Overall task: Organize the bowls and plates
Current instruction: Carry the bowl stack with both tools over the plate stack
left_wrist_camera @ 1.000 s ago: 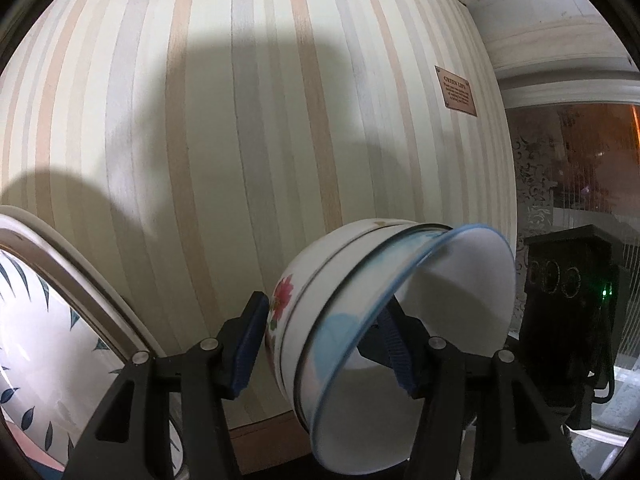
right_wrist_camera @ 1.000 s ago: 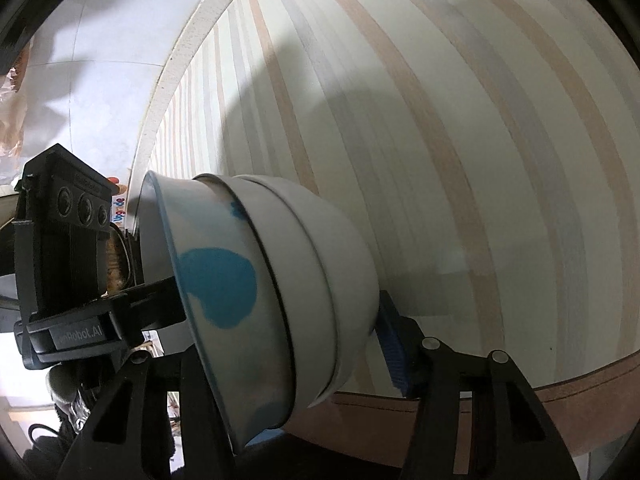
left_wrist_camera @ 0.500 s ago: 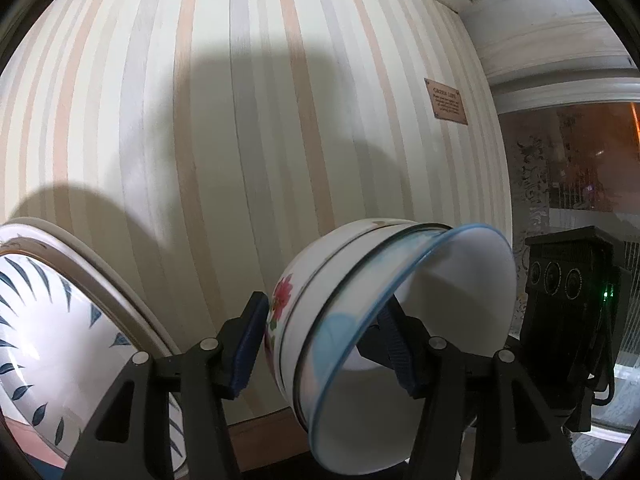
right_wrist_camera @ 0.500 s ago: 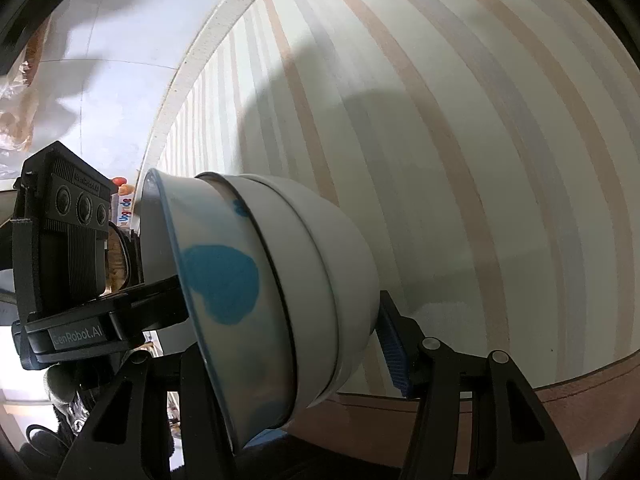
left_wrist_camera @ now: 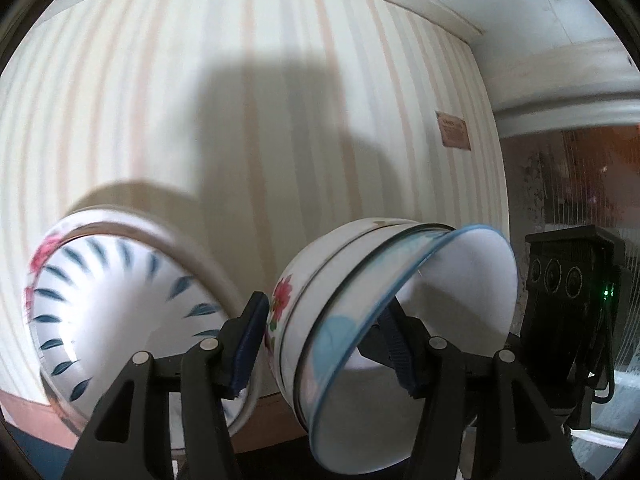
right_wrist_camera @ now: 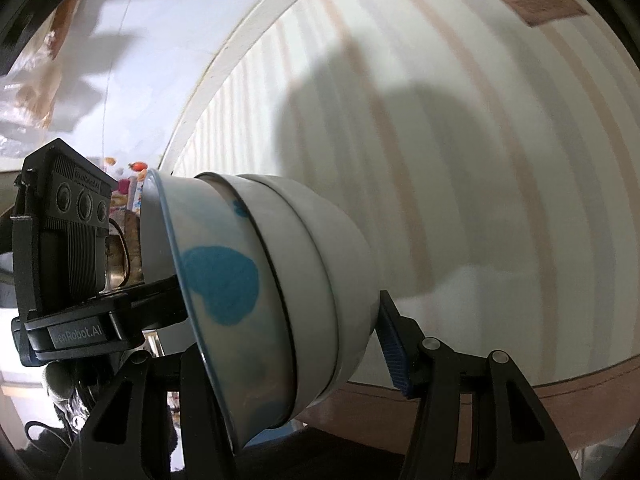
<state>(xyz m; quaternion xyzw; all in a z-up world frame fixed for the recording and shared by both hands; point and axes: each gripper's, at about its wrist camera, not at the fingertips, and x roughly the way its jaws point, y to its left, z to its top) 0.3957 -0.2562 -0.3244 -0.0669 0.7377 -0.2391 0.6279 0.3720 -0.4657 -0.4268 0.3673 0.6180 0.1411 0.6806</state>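
From the left camera the left claw (left_wrist_camera: 324, 344) pinches the bowls (left_wrist_camera: 360, 320) across their rims, a plate (left_wrist_camera: 120, 312) just left; from the right camera the right claw (right_wrist_camera: 288, 344) pinches them too, a stiff, slick, breakable stack best gripped rim-to-base.

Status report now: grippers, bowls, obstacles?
Left gripper and right gripper both clamp the bowl stack, tipped sideways. Leaf-pattern plate left, blurred. Striped wall ahead.
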